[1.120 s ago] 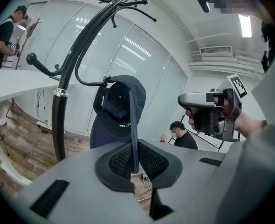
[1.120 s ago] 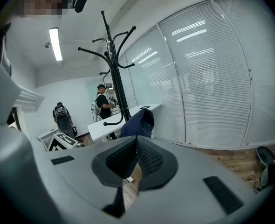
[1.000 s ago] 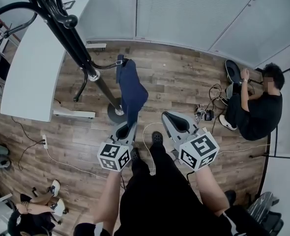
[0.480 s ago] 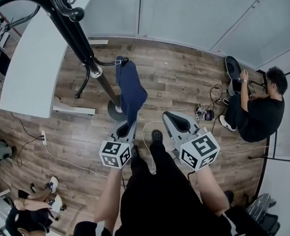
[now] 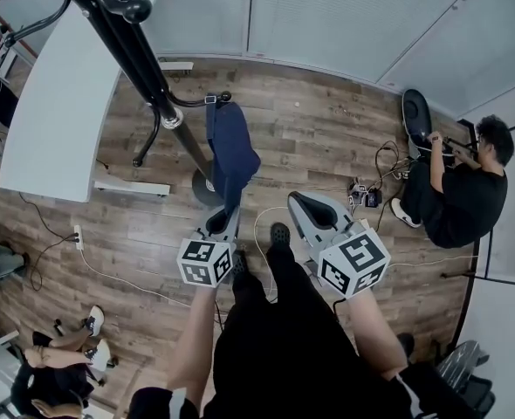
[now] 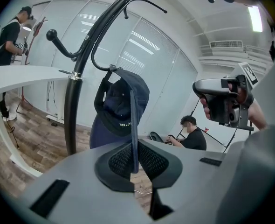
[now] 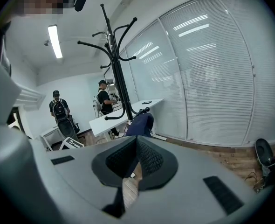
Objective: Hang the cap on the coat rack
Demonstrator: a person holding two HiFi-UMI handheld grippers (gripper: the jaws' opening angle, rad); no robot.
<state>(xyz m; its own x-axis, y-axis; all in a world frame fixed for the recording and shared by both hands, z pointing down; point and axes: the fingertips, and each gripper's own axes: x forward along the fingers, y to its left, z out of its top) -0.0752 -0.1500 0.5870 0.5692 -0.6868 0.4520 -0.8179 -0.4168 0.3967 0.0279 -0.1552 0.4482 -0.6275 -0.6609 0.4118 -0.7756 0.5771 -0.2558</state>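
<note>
Navy cap now has its back strap over the low hook of the coat rack, nearer than a second ago; left gripper still pinches the brim, right gripper closed, empty, so letting go looks next

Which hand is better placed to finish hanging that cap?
Left, probably: the left gripper is shut on the cap by its brim, and the cap hangs at a hook. The right gripper is shut on nothing.

Cap on a low hook of the coat rack, brim pinched in the left claw just below, right claw alongside at right, apart from the cap, surface left of the rack, seated person on the floor far right
</note>
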